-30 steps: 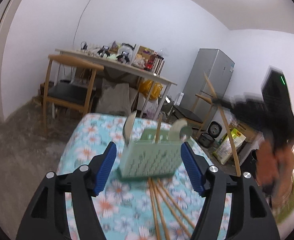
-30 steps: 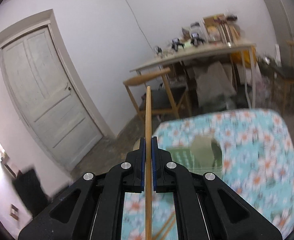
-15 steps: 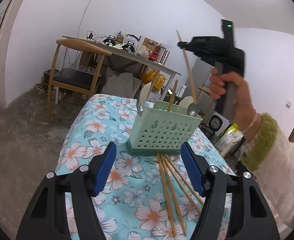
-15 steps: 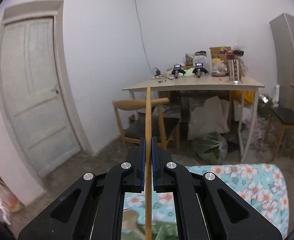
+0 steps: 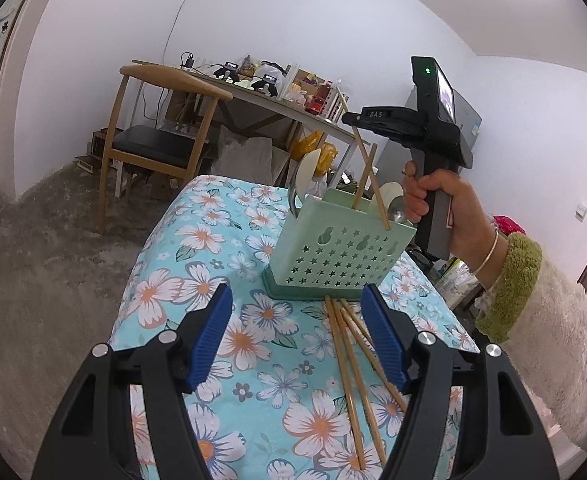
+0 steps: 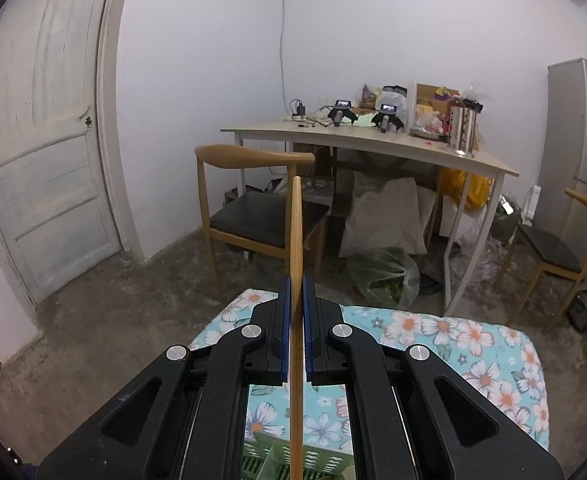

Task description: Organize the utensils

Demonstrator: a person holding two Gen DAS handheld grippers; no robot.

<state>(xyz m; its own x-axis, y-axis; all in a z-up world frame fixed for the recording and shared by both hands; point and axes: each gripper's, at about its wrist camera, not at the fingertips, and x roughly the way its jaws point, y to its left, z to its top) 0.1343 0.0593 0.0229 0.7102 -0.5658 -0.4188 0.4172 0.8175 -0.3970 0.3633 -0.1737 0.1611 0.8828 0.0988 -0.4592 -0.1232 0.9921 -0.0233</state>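
We find the right claw (image 6: 293, 332) clamped on a single wooden chopstick (image 6: 296, 240), which stands upright at frame centre in the right wrist view. In the left wrist view the same chopstick (image 5: 370, 176) slants down into the mint-green perforated plastic utensil holder (image 5: 341, 248), right of centre, on the floral-clothed desk (image 5: 197, 240). The holder also carries another chopstick and spoons. The left claw (image 5: 295, 336) stands wide apart and empty at lower centre. Loose wooden chopsticks (image 5: 353, 368) lie on the cloth between its pads, their far ends touching the holder's base.
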